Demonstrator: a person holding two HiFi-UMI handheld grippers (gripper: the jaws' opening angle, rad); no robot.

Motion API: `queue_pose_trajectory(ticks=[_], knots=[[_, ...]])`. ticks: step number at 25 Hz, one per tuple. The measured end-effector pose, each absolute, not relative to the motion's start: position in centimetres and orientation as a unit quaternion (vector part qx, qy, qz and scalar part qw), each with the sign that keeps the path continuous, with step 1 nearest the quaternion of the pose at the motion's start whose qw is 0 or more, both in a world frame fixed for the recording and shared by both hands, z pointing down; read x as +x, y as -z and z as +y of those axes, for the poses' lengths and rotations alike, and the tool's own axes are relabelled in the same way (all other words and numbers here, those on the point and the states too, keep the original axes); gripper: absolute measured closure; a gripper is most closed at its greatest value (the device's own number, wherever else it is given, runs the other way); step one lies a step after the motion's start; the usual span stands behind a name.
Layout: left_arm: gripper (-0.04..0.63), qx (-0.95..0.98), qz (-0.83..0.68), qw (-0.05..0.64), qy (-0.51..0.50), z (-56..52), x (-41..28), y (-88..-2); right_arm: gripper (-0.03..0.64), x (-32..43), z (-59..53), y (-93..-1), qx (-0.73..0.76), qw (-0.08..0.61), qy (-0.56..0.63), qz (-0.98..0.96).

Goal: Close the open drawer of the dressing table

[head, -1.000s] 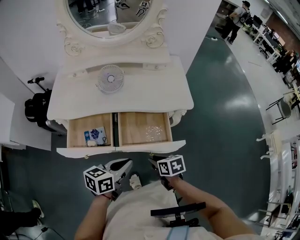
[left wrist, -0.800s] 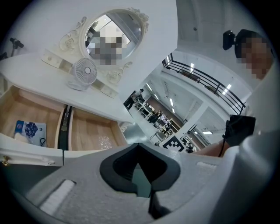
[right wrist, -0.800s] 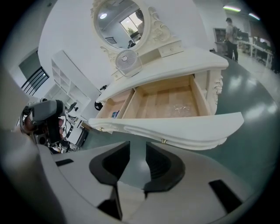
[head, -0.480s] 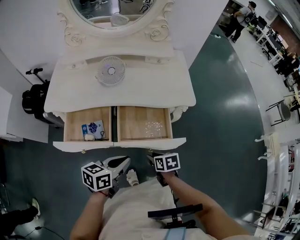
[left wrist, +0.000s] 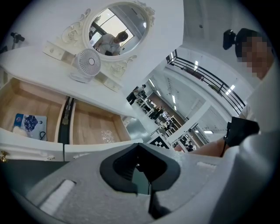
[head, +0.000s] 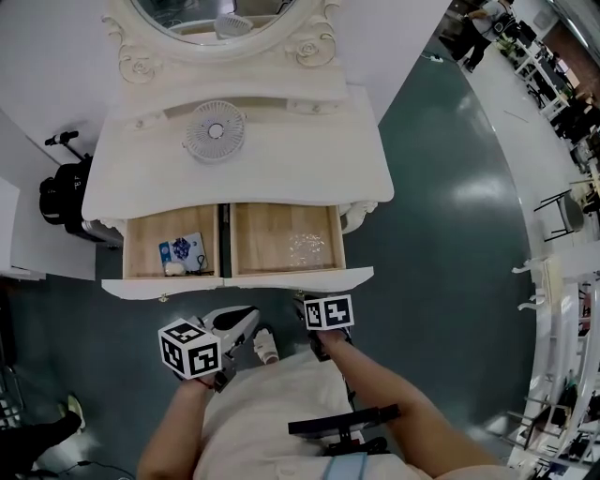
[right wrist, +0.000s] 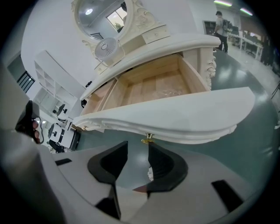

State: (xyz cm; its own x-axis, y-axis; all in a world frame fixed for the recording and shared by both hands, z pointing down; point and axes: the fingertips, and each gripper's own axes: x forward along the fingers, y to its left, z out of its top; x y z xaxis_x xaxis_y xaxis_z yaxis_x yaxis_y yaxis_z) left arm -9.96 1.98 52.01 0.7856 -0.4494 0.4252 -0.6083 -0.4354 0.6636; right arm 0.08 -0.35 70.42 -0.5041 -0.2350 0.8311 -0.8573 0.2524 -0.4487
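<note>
The white dressing table point(head: 281, 169) has both drawers pulled out. The right drawer point(head: 286, 239) holds some clear bits, and its curved front point(right wrist: 183, 113) fills the right gripper view. A small brass knob point(right wrist: 148, 139) hangs under that front. My right gripper point(right wrist: 138, 146) sits just below the knob. Its jaws are opening, and nothing is between the pads. In the head view the right gripper point(head: 305, 305) is beneath the drawer front. My left gripper point(head: 251, 315) hangs below the left drawer point(head: 169, 248), jaw tips together, holding nothing.
A small white fan point(head: 215, 131) stands on the tabletop below the oval mirror point(head: 216, 19). A blue packet point(head: 181, 251) lies in the left drawer. A black bag point(head: 61, 202) sits left of the table. A white shoe point(head: 266, 345) shows on the teal floor.
The right gripper has sunk lower in front of the right drawer's front, its cube looking smaller. The left gripper has hardly moved. The head view has shifted slightly.
</note>
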Motion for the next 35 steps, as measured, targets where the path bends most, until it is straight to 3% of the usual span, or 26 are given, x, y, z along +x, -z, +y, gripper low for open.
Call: queue_pose_trajectory(ticks=[35], knots=[[0.586, 0.83, -0.308, 0.451, -0.115, 0.4, -9.0, -54.2, 0.48, 0.2, -3.7, -72.2, 0.387, 0.373, -0.447, -0.715]])
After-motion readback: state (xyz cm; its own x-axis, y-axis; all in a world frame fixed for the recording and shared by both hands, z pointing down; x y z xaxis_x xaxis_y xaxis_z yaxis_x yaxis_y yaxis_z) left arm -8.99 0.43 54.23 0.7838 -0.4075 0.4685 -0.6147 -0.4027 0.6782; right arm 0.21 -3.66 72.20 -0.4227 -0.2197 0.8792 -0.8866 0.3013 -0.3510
